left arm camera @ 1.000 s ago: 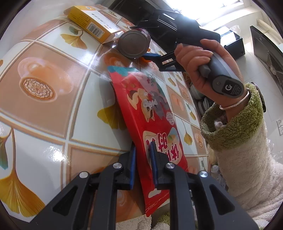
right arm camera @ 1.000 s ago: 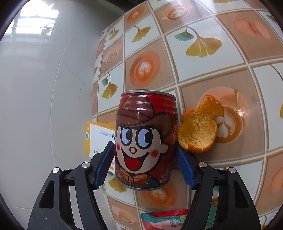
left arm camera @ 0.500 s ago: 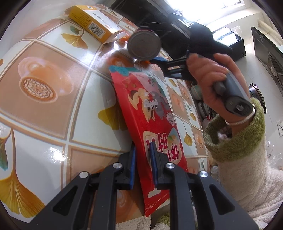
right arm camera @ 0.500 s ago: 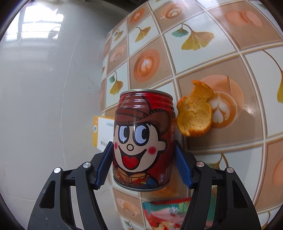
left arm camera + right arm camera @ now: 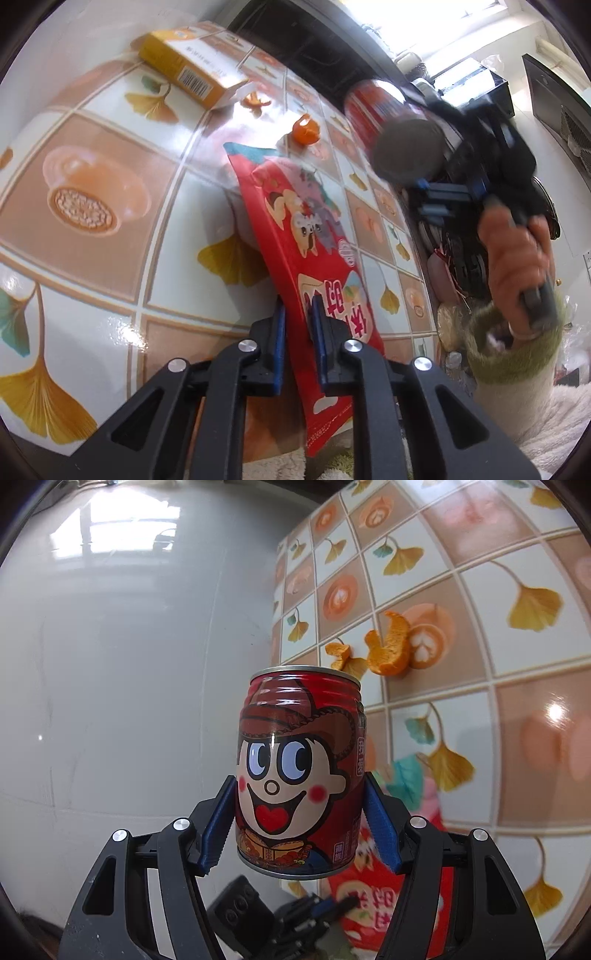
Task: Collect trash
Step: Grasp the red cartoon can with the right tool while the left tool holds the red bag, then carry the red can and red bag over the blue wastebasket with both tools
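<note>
1. My left gripper [image 5: 300, 334] is pinched shut on the lower part of a flat red foil snack bag [image 5: 314, 254] printed with cartoon animals; its blue pads press on both faces of the bag.
2. The bag slants over the glossy tiled tablecloth [image 5: 110, 221] patterned with coffee cups and yellow ginkgo leaves, its bottom corner hanging past the near table edge.
3. My right gripper [image 5: 299, 823] clamps a short red tin can [image 5: 299, 771] bearing a wide-eyed cartoon boy's face; the blue pads grip its two sides, and the can sits upright, lifted clear of the table.
4. In the left camera, that can [image 5: 391, 129] shows blurred in the air to the right of the bag, bottom facing me, with my right hand [image 5: 517, 258] in a fleecy green-cuffed sleeve [image 5: 517, 376] behind it.
5. Beyond the bag's top edge, a curl of orange peel [image 5: 305, 130] lies on the cloth, with a smaller peel scrap [image 5: 255, 100] farther on.
6. Farthest back, a yellow cardboard box [image 5: 192, 70] with a barcode lies flat near the table's far edge.
</note>
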The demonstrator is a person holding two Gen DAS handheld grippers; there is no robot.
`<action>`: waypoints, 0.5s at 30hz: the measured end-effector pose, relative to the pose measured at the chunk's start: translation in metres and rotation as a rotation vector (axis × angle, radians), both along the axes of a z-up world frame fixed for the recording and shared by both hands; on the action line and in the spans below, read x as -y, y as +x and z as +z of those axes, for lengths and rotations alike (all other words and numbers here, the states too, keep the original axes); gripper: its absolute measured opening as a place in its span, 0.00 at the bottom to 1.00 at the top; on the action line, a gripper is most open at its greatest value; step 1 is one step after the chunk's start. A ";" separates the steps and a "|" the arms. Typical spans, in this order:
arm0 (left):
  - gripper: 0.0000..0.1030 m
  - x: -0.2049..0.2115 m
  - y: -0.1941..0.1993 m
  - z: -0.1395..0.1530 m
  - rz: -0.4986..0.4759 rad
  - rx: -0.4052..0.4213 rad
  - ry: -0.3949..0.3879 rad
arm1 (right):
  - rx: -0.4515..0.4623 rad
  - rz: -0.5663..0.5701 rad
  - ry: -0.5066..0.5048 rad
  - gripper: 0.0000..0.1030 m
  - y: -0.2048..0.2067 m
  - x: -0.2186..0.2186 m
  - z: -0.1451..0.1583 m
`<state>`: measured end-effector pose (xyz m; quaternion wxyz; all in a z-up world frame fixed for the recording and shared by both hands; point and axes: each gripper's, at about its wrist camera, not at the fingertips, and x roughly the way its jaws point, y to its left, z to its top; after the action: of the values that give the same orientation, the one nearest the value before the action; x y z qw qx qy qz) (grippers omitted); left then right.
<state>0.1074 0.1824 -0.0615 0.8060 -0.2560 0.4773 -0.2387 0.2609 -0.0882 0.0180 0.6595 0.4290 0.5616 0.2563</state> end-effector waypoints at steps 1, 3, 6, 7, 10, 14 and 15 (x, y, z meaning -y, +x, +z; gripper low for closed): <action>0.11 0.002 -0.001 0.005 -0.002 0.011 0.005 | 0.013 -0.009 0.006 0.60 -0.009 0.011 0.004; 0.11 0.007 -0.003 0.013 -0.006 0.030 0.014 | 0.033 -0.034 0.010 0.60 -0.021 0.031 0.009; 0.09 0.015 -0.003 0.024 -0.023 0.051 0.005 | 0.065 -0.096 0.026 0.60 -0.044 0.066 0.016; 0.09 0.020 -0.002 0.028 -0.034 0.059 0.002 | 0.075 -0.121 0.029 0.60 -0.053 0.080 0.018; 0.08 0.037 0.000 0.039 -0.069 0.083 0.016 | 0.098 -0.207 0.038 0.60 -0.083 0.122 0.023; 0.08 0.063 0.010 0.046 -0.123 0.082 0.004 | 0.124 -0.329 0.031 0.60 -0.132 0.180 0.029; 0.07 0.069 0.013 0.048 -0.138 0.081 0.000 | 0.130 -0.355 0.025 0.60 -0.143 0.195 0.030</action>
<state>0.1202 0.1136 -0.0133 0.8064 -0.2127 0.4607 -0.3038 0.1177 -0.2832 0.0478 0.7239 0.5121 0.4299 0.1700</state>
